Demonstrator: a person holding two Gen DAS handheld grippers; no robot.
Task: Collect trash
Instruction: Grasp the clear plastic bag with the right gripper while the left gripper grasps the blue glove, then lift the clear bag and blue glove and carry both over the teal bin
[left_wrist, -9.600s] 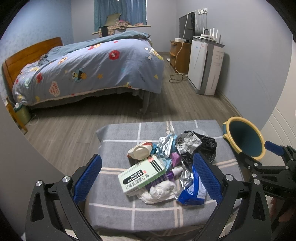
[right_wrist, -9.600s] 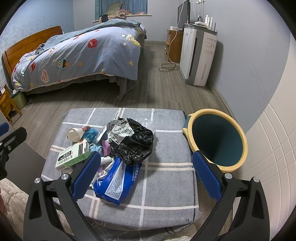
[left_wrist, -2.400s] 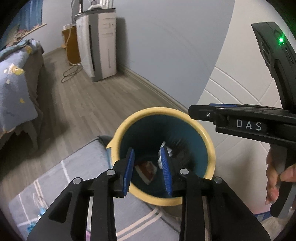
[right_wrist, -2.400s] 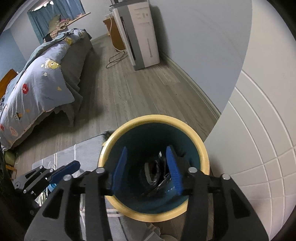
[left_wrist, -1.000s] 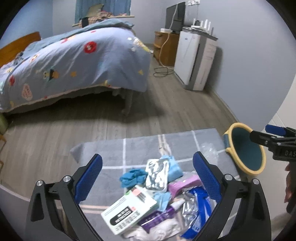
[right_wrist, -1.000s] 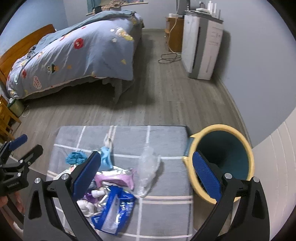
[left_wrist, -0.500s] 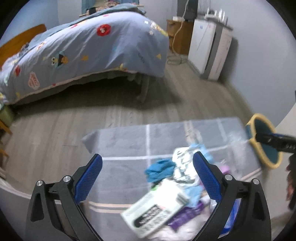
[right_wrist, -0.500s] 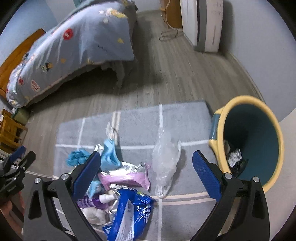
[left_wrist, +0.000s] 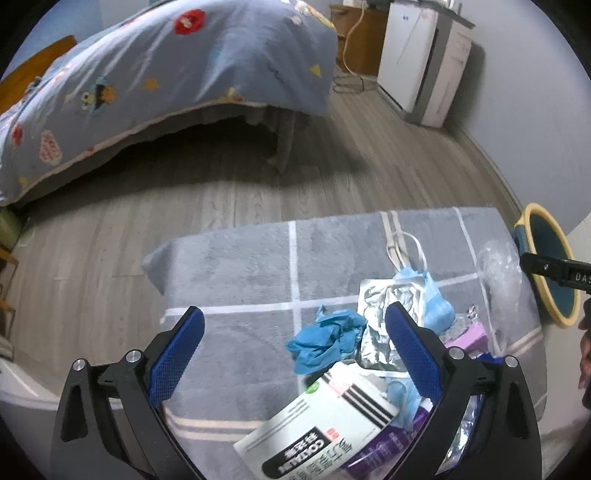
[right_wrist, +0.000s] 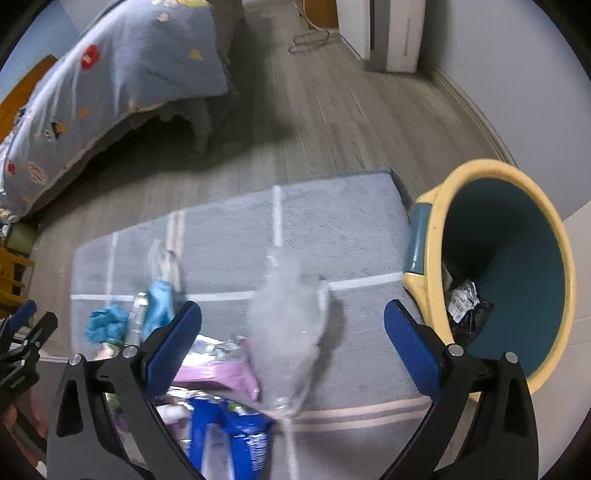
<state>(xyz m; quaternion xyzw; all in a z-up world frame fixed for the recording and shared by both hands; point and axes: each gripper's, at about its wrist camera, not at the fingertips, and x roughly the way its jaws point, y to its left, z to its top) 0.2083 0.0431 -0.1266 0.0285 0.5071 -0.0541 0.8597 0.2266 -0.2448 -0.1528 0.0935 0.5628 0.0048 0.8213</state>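
Setting: home bedroom. Bed (left_wrist: 155, 85) with cartoon-print quilt on grey wood-plank floor (left_wrist: 229, 184); white appliance (left_wrist: 424, 62) and wooden cabinet (left_wrist: 354, 37) stand beyond the bed's foot.

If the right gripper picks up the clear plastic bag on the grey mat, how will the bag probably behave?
The clear plastic bag looks thin and crumpled, so it is probably very light and floppy and would sag from the fingers. Its glossy film may slip unless pinched firmly. It lies partly over the purple wrapper, which might shift slightly.
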